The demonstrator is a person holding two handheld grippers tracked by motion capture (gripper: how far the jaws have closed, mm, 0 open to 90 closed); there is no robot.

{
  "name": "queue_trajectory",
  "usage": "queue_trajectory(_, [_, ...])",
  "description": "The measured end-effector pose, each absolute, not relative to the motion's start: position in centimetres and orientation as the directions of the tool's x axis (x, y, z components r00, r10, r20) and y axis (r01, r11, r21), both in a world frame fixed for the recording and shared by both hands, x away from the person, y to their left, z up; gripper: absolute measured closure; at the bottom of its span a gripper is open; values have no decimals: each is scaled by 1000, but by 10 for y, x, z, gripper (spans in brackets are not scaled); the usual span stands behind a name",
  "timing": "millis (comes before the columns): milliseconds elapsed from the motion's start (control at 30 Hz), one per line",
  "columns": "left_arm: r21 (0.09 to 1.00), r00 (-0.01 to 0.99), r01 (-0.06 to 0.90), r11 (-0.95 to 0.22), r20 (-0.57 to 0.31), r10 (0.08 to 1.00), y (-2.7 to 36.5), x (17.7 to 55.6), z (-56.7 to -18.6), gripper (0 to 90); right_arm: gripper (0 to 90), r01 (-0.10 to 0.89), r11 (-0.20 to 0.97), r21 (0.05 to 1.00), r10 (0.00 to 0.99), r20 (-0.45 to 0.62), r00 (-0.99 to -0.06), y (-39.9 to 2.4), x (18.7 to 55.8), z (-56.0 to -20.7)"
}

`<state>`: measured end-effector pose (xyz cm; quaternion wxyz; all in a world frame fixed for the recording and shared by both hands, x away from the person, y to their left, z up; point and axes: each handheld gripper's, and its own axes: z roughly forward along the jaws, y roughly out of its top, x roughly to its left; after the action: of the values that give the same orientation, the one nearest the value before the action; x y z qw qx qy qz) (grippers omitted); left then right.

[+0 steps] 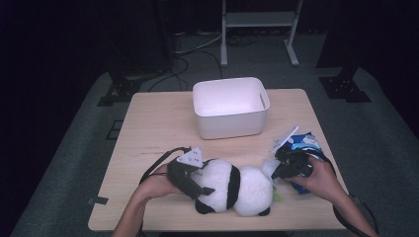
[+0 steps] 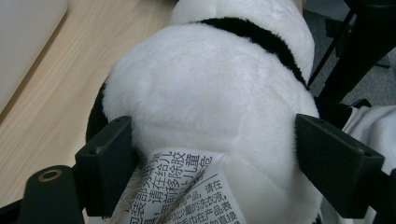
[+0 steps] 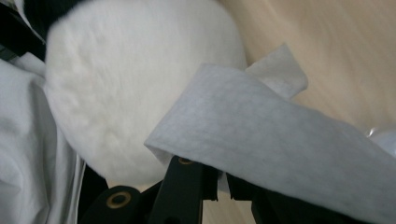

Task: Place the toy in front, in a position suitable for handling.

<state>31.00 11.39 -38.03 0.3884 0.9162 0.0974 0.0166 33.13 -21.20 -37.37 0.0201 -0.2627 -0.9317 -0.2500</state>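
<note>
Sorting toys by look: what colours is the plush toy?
White with black bands, a panda plush toy; clearest in the high view.

Light is falling from overhead onto the worktop [image 1: 158, 123], leaving the room around it sinking into near black, with the far corners almost unreadable. The white bin [image 1: 231, 106] is glowing brightest, its inside washing out to a faintly pink glare. The plush panda [image 1: 232, 187] is casting a soft shadow along its near edge. The high view is looking slightly soft and grainy. In the left gripper view the panda's fur [image 2: 210, 88] is holding reasonably sharp, and the printed tag [image 2: 182, 186] is staying legible. In the right gripper view everything is sitting too close: the wipe [image 3: 280, 135] and fur are blurring, and the wood behind is smearing.
</note>
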Motion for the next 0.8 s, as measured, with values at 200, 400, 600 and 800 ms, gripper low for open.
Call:
queue_trajectory(200, [711, 980, 170, -682, -48, 194, 114, 310, -380, 153, 838, 440, 767, 467, 433, 130, -892, -181, 339, -358])
queue_trajectory(400, [712, 980, 169, -681, -52, 190, 115, 309, -379, 153, 838, 380, 789, 483, 370, 122, -921, -150, 341, -350])
queue_trajectory(600, [710, 980, 176, -682, -59, 191, 115, 308, -379, 153, 837, 302, 824, 479, 287, 107, -952, -120, 331, -347])
queue_trajectory(800, [708, 978, 188, -681, -69, 198, 115, 308, -379, 153, 837, 283, 822, 493, 250, 134, -959, -123, 316, -340])
